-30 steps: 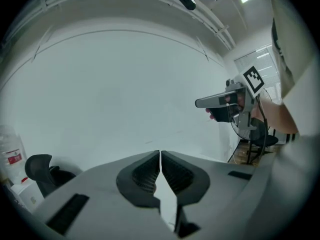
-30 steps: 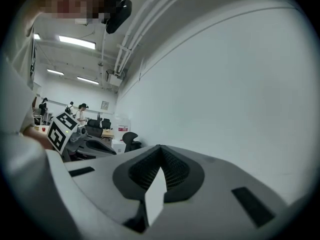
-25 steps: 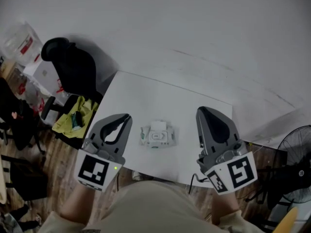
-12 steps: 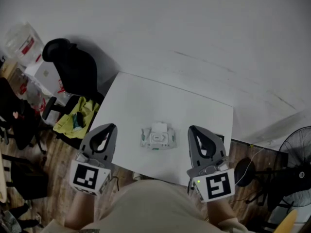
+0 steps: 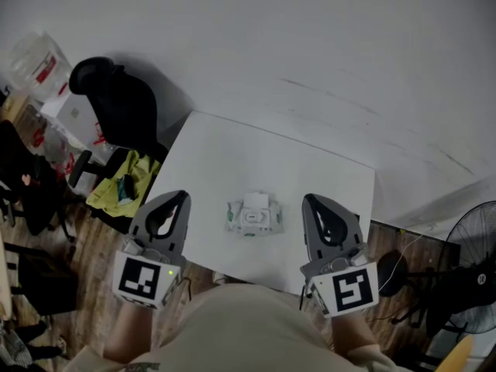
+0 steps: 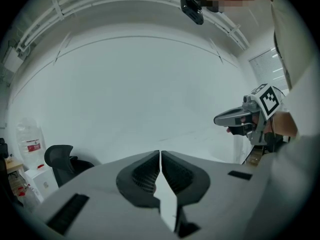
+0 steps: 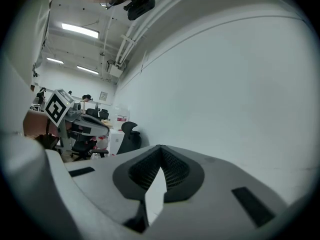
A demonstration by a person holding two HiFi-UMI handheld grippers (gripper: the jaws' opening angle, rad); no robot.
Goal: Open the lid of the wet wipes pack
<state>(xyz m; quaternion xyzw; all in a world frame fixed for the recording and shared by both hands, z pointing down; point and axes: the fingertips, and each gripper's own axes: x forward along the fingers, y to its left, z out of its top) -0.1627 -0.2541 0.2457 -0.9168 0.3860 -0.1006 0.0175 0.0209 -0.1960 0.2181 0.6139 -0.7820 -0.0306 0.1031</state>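
Observation:
The wet wipes pack [image 5: 253, 216] lies flat near the front middle of the white table [image 5: 263, 169], its white lid facing up and shut. My left gripper [image 5: 182, 198] hovers left of the pack at the table's front edge, jaws shut with nothing between them. On the other side, my right gripper [image 5: 313, 201] is also shut and empty. Both are apart from the pack. In the left gripper view the jaw tips [image 6: 160, 153] meet, and the right gripper [image 6: 235, 118] shows at the right. The right gripper view shows its tips [image 7: 160, 147] closed; the pack is hidden there.
A black office chair [image 5: 116, 103] stands left of the table, with a yellow-green cloth [image 5: 116, 188] on a seat below it. A fan [image 5: 473, 239] stands at the right. White wall lies behind the table. Wooden floor surrounds it.
Both grippers have dropped back toward me from beside the pack to the table's front edge, then settled. The pack has not moved.

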